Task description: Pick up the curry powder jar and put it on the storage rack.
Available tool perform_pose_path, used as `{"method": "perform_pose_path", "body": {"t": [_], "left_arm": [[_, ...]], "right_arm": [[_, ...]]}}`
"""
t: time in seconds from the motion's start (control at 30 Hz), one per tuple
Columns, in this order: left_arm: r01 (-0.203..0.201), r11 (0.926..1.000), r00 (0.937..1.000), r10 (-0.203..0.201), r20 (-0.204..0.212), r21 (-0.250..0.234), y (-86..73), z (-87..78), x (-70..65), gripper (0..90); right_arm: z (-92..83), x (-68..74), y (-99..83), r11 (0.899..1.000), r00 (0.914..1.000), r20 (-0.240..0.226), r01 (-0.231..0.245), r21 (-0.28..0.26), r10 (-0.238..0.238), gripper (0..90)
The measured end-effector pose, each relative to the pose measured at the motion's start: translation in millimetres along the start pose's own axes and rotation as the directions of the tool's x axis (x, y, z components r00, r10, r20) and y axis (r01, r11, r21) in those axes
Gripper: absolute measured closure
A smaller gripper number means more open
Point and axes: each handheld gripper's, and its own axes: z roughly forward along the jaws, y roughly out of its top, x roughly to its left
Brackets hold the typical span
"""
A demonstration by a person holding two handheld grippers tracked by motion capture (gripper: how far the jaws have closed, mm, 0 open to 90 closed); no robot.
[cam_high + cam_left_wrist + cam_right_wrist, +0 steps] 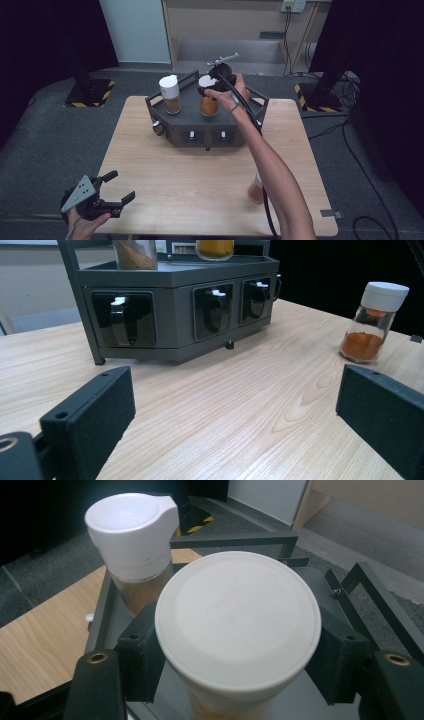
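Right now the right tool [210, 86] is squeezing a spice jar [209, 102] by its white lid [237, 625], with one jaw on each side. The jar is sitting or hovering on top of the dark rack [200, 125], at its right side, near a second jar [170, 94] with a white cap. I cannot tell if its bottom is touching the rack yet.

The jar could be slipping, because the tool is holding only the smooth lid. If it is coming down crooked, it could be tipping over or bumping the second jar or the rack's rail.

The jar is standing up tall, lid pointing up, its long way going up and down.

The left tool [117, 189] is resting wide apart, holding nothing, at the tabletop's [200, 200] near left corner.
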Motion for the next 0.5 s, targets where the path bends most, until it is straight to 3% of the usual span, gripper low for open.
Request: {"method": "perform_pose_path", "body": {"t": [0.5], "left_arm": [[-0.001,1.0000,1.0000,0.001,0.002,0.006,0.5,0.4,0.2,1.4]], "right_arm": [[19.6,-8.6,-1.4,0.999,0.9986,0.020,-0.050,0.006,0.050,33.6]]}}
